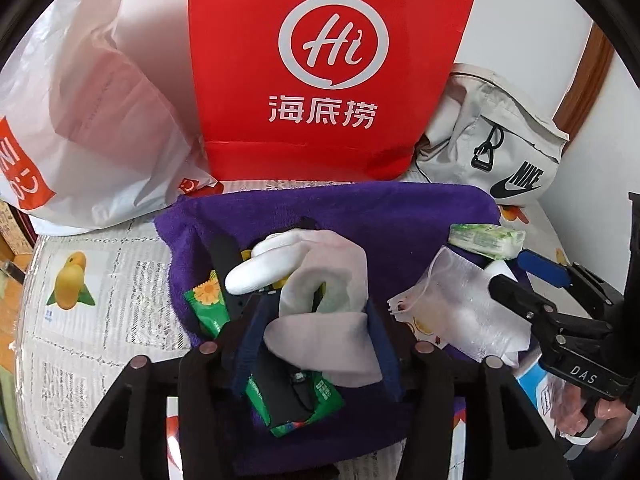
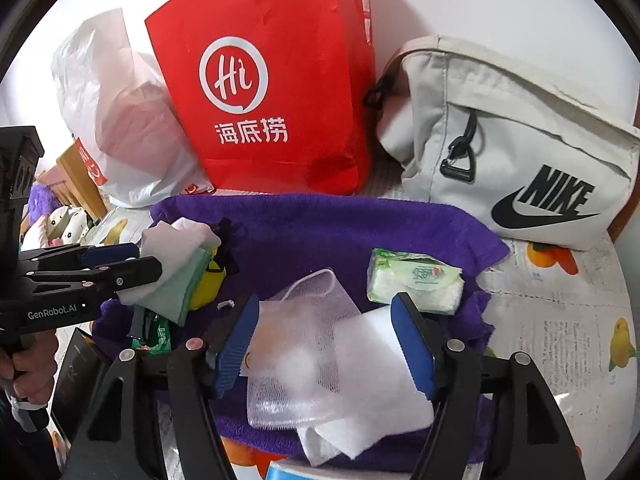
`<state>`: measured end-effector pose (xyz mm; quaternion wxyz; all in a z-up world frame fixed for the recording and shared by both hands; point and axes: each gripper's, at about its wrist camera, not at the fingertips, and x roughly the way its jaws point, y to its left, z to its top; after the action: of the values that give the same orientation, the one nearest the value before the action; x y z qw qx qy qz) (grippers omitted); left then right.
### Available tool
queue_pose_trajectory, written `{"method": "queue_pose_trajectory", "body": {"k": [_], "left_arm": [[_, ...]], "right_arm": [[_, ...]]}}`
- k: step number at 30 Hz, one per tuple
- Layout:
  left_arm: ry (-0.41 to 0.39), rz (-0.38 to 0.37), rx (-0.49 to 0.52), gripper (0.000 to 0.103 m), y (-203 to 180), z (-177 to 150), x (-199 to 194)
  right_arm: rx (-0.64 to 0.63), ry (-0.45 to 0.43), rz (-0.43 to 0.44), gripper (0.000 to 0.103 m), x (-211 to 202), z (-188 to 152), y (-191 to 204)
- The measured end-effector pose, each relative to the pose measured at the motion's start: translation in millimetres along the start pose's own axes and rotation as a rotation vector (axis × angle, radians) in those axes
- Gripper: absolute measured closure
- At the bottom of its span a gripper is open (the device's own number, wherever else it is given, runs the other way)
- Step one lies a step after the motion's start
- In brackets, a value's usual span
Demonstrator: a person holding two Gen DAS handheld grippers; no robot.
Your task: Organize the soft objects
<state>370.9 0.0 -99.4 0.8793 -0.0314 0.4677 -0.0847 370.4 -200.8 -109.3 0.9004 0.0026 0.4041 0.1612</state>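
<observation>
fruit-print table cover point(image 2: 560, 312), purple towel point(image 2: 320, 232) spread on it, red bag point(image 2: 280, 80), white plastic bag point(image 2: 120, 128), nike pouch point(image 2: 520, 140) behind

Left tool point(image 1: 316, 344): black frame, dark blue ribbed pads, round silver bolts, white "GenRobot.AI" lettering on its side. Right tool point(image 2: 324, 344): same black build, brighter blue ribbed pads, "DAS" printed on its body.

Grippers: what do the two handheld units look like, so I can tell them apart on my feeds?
Both are black, angular two-finger frames with round silver pivot bolts and blue ribbed pads. The left gripper carries white "GenRobot.AI" lettering on its body. The right gripper shows white "DAS" lettering. Each has a pistol-style handle below. No cables are visible.
</observation>
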Motion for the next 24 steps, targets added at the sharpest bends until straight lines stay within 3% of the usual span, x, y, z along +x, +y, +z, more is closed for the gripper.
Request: {"method": "queue_pose_trajectory", "body": {"k": [10, 18, 24], "left_arm": [[-0.052, 0.021, -0.011, 0.040, 2, -14, -50], [-0.116, 0.029, -0.009, 0.026, -7, -38, -111], [-0.182, 0.054, 0.011, 0.020, -16, -68, -163]], "right_arm": [[0.036, -0.038, -0.034, 0.023, -47, -10, 8], [0.050, -0.091, -0.079, 0.006, -110, -28, 25], [0.028, -0.131, -0.092, 0.003, -163, -49, 44]]}}
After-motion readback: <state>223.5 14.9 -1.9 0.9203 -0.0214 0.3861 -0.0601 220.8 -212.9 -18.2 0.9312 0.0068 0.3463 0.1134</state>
